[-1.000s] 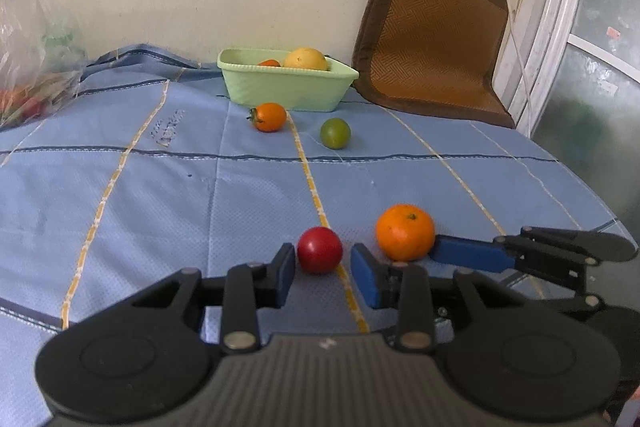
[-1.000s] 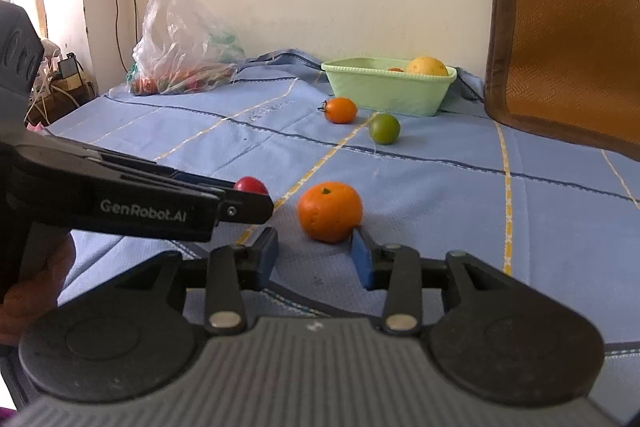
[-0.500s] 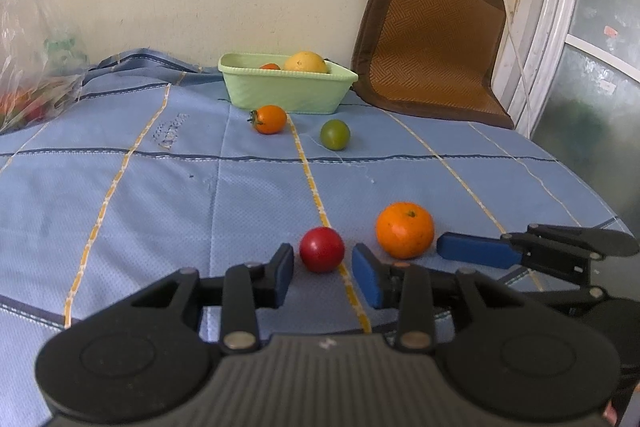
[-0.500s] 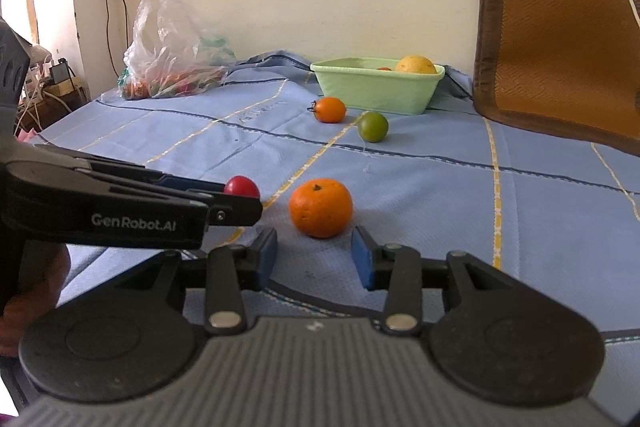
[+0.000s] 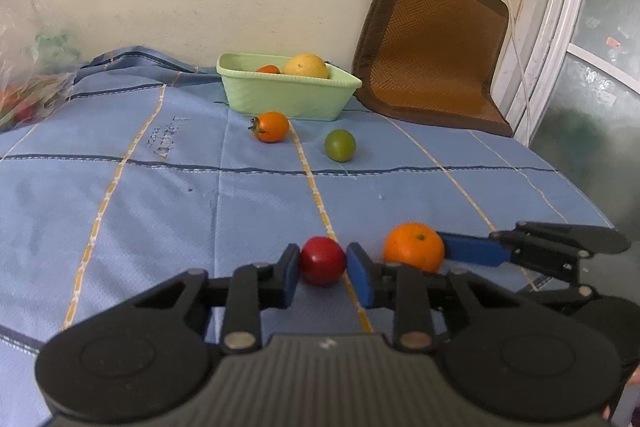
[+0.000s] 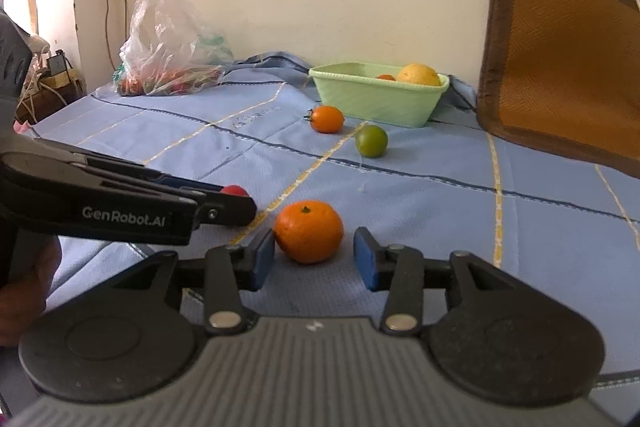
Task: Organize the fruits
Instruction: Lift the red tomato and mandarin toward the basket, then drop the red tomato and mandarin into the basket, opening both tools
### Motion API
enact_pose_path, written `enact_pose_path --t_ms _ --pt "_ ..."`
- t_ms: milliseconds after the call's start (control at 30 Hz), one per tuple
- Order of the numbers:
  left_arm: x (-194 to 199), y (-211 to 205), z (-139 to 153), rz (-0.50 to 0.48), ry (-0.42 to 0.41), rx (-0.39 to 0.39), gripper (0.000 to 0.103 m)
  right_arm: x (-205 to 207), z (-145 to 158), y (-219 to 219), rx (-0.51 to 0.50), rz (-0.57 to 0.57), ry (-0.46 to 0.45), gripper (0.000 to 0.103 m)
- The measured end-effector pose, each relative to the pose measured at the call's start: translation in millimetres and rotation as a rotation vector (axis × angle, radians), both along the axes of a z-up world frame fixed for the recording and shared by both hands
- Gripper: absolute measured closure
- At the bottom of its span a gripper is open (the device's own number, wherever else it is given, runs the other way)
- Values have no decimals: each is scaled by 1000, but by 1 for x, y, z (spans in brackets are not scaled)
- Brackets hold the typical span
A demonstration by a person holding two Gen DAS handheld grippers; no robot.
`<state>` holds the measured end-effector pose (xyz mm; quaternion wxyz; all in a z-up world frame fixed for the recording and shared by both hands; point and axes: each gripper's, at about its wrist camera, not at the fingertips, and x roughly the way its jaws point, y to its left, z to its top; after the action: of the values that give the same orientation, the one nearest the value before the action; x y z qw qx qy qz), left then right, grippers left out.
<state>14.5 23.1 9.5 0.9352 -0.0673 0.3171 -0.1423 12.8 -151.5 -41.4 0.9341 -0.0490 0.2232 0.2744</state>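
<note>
A red tomato (image 5: 322, 260) lies on the blue cloth between the pads of my left gripper (image 5: 323, 279), which touch or nearly touch it. An orange mandarin (image 6: 308, 231) lies between the open fingers of my right gripper (image 6: 314, 259), close to the left pad, with a gap at the right pad. The mandarin also shows in the left wrist view (image 5: 414, 247). A green basket (image 5: 286, 91) at the back holds a yellow fruit (image 5: 306, 66) and a small orange one. An orange tomato (image 5: 271, 126) and a green tomato (image 5: 339, 145) lie in front of it.
A brown woven cushion (image 5: 436, 43) leans on the wall at the right. A clear plastic bag of produce (image 6: 172, 47) sits at the back left. The cloth's edge drops off at the right (image 5: 592, 203). A cord hangs by the window frame.
Both grippers have moved forward. The red tomato now sits deeper between the left pads, which have closed in on it. The mandarin now sits between the right fingers.
</note>
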Motion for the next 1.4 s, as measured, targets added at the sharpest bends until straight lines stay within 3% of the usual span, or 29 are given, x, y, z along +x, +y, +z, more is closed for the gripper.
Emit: enact_pose_path --t_ms 33,300,667,800,967,1000,1067,1133,1400 --pt "1 0 0 -1 2 -2 77 2 0 0 2 10 11 63" --pt "32 2 18 -1 -20 -12 77 19 7 -3 59 0 6 64" --pt "145 -4 59 50 -103 35 77 111 43 0 113 -47 -66 64" --pt "188 3 56 83 -85 46 77 149 53 5 126 -70 -85 64" --pt "222 11 41 123 -45 66 74 195 46 14 139 -77 -23 61" --pt "226 14 39 134 -38 65 67 202 43 16 150 -67 -11 61" --pt "230 20 36 140 -29 40 64 213 39 21 158 -38 14 56" --pt "230 25 35 150 -35 38 64 214 36 24 186 -13 22 49" --pt "192 32 41 145 -74 -1 64 200 46 7 229 -48 -11 49"
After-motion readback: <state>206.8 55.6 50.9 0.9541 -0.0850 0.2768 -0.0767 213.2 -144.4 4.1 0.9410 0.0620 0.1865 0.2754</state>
